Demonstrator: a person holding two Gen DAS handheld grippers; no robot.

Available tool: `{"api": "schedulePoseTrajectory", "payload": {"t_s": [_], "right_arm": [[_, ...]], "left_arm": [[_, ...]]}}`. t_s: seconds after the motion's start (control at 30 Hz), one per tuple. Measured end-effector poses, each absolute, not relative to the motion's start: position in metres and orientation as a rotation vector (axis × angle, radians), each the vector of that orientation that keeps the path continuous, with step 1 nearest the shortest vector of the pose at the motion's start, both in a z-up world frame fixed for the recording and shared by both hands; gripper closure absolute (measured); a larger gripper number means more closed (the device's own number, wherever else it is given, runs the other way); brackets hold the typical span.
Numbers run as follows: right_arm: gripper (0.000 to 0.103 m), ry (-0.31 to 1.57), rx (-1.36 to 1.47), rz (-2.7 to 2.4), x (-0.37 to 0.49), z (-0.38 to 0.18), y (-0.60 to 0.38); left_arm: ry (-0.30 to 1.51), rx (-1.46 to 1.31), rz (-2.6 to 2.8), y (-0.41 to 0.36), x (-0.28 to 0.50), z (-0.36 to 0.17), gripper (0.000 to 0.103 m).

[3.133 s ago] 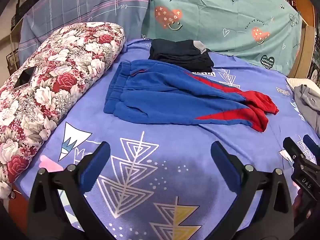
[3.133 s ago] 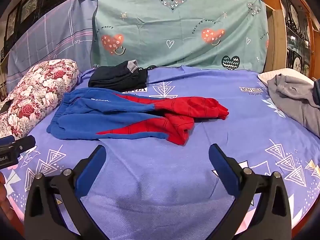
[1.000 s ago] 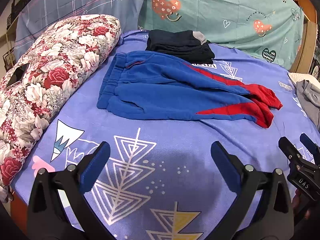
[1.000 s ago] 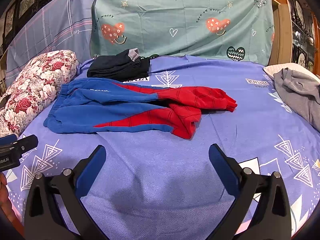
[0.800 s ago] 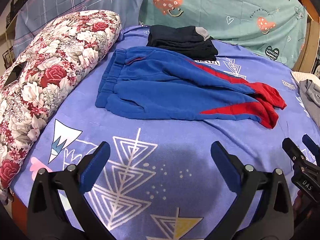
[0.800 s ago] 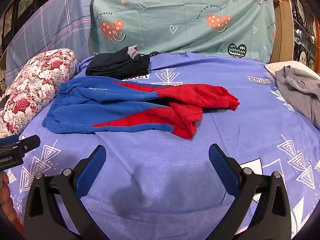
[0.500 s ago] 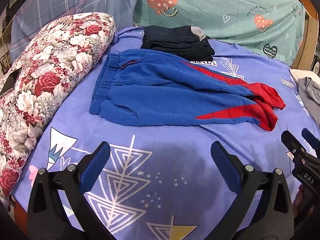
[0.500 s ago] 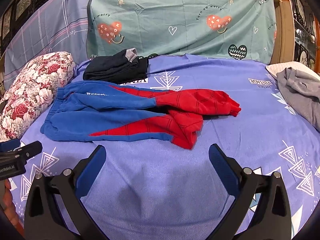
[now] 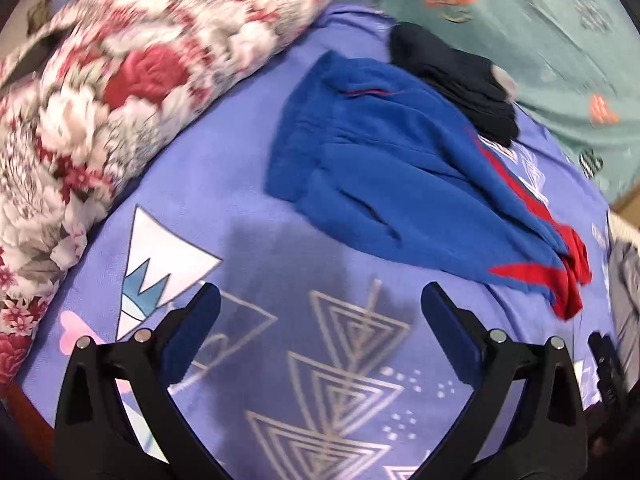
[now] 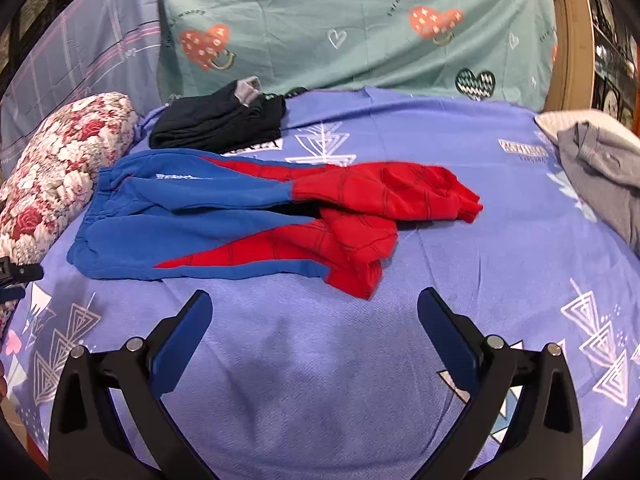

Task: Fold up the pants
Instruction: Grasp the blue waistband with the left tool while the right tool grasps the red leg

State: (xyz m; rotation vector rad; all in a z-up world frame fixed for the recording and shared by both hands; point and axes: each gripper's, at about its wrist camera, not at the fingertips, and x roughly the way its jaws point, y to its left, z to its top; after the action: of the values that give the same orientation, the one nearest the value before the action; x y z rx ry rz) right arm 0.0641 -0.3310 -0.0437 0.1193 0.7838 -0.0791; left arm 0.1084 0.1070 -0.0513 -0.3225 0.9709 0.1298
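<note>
Blue pants (image 9: 400,176) with red lower legs lie flat on the purple bedsheet (image 9: 248,184), waistband toward the floral pillow. In the right wrist view the same pants (image 10: 240,220) stretch left to right, their red leg ends (image 10: 384,208) bunched and overlapping. My left gripper (image 9: 320,312) is open, low over the sheet, a short way before the waist end. My right gripper (image 10: 316,320) is open too, just short of the red leg ends. Neither holds anything.
A floral pillow (image 9: 120,80) lies along the left. A folded dark garment (image 10: 220,124) sits behind the pants. A grey garment (image 10: 600,172) lies on a white pillow at the right. A green heart-print sheet (image 10: 360,28) hangs behind the bed.
The left gripper has swung left and closer toward the waist end, tilting its view. The right gripper has moved slightly nearer the red leg ends. The pants have not moved.
</note>
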Motion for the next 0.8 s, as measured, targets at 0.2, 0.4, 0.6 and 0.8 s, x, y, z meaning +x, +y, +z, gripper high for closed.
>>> {"api": "schedulePoseTrajectory", "payload": {"t_s": [0.2, 0.4, 0.6, 0.8], "right_arm": [[0.001, 0.827, 0.168, -0.028, 0.076, -0.050, -0.328], [0.001, 0.831, 0.065, -0.022, 0.077, -0.046, -0.329], [0.001, 0.822, 0.122, -0.128, 0.077, -0.046, -0.366], [0.001, 0.895, 0.103, -0.211, 0.099, -0.056, -0.389]], "left_arm": [[1.029, -0.387, 0.033, 0.111, 0.140, -0.067, 0.003], [1.116, -0.444, -0.002, 0.120, 0.212, -0.093, 0.005], [1.136, -0.536, -0.002, 0.128, 0.228, -0.102, 0.025], [1.150, -0.448, 0.050, 0.115, 0.236, -0.096, 0.090]]}}
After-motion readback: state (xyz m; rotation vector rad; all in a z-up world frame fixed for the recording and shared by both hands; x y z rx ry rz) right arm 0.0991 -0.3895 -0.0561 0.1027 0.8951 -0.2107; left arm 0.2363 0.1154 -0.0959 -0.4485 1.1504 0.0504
